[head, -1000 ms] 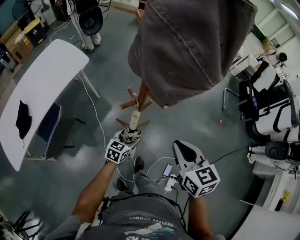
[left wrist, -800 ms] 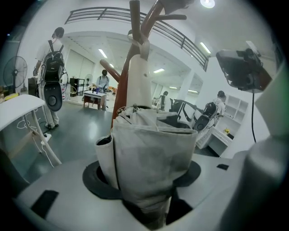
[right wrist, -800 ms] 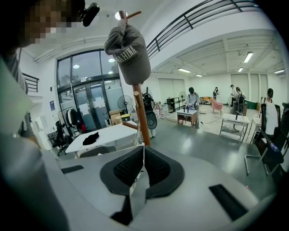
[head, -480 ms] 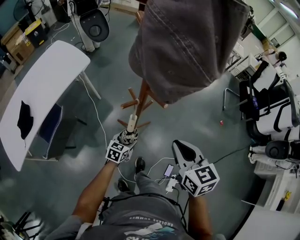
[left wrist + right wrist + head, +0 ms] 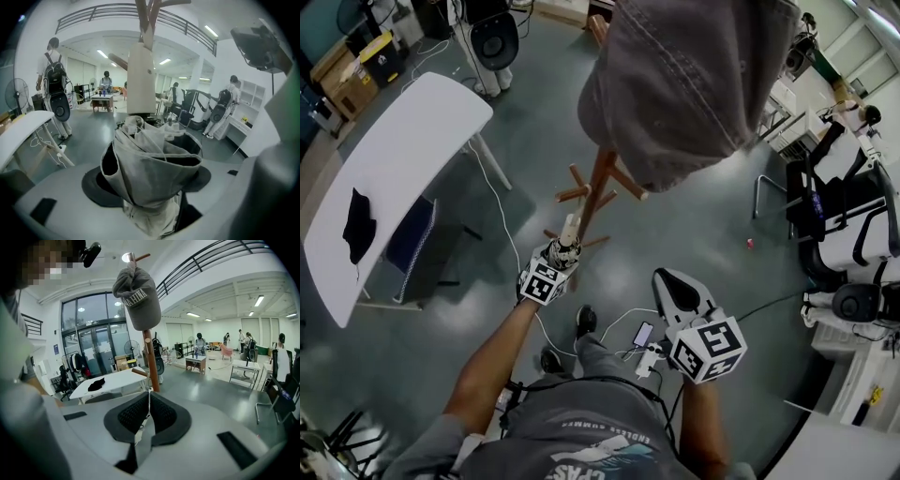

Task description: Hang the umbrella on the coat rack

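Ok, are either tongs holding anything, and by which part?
Folded umbrella sits canopy-first between the left tongs, jaws just opened wider; whether they grip it I can't tell. Right tongs shut, empty.

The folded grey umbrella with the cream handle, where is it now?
Head view, centre: the umbrella sits between the left tongs, whose jaws have just been opening, beside the lower pegs of the brown wooden coat rack.

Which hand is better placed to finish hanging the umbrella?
Left. The left gripper, jaws just opening, has the umbrella between them at the coat rack pegs; the right gripper is shut, empty, farther off.
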Motion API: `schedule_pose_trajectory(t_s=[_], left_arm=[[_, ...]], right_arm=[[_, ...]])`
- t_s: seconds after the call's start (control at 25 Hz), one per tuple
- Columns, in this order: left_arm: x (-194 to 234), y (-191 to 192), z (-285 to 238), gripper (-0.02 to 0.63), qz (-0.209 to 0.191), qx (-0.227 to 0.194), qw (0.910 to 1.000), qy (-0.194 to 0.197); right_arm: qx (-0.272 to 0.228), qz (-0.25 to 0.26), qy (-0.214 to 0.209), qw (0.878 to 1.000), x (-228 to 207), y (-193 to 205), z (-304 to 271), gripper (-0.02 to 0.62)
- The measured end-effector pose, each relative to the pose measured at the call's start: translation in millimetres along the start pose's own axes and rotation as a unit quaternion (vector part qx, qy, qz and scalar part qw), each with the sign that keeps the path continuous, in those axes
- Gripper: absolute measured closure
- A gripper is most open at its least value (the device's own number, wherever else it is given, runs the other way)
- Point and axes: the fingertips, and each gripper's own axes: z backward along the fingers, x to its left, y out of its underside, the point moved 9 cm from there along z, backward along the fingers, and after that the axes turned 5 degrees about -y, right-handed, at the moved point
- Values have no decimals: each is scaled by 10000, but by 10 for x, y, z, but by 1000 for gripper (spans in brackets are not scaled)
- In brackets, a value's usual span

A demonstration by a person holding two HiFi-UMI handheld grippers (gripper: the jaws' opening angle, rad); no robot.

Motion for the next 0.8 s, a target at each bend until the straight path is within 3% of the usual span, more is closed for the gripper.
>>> schedule_pose_trajectory(t_s=[0.16, 0.32, 0.44, 0.8], left_arm=[[55, -128, 85, 273, -380, 158, 9991, -137], [110, -307, 308, 282, -430, -125, 9988, -206], [202, -355, 601, 339, -422, -355, 9978, -356], [393, -547, 1695, 491, -285, -1613, 9824, -898]], right_arm=[[-70, -12, 2, 10000, -25, -29, 46, 565], [-143, -43, -61, 9999, 7, -47, 95, 565], [-166, -24, -158, 9997, 129, -44, 89, 565], [-437, 262, -338, 9981, 473, -170, 202, 565]])
